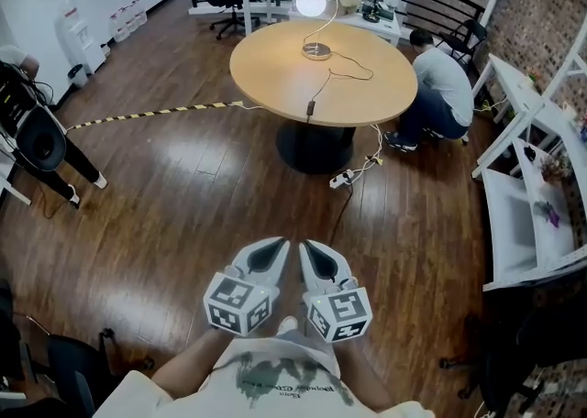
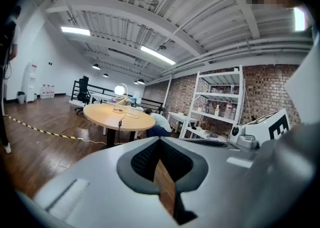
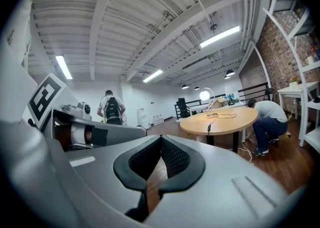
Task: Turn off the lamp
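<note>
The lamp [image 1: 311, 2] is lit, its round globe glowing on a curved stem over a metal base [image 1: 317, 51] on the round wooden table [image 1: 275, 72] far ahead. Its cord runs across the top to an inline switch [image 1: 310, 109] at the near edge. My left gripper [image 1: 278, 245] and right gripper [image 1: 307, 247] hang side by side over the wooden floor, well short of the table, both shut and holding nothing. The left gripper view shows the lamp [image 2: 119, 90] beyond the left gripper [image 2: 160, 141]. The right gripper view shows the lamp [image 3: 204, 95] beyond the right gripper [image 3: 161, 138].
A person [image 1: 442, 86] crouches at the table's right side. A power strip [image 1: 341, 180] and cables lie on the floor by the pedestal. Yellow-black tape [image 1: 147, 115] runs leftward. Another person [image 1: 46, 146] stands at the left. White shelving [image 1: 523, 214] lines the right.
</note>
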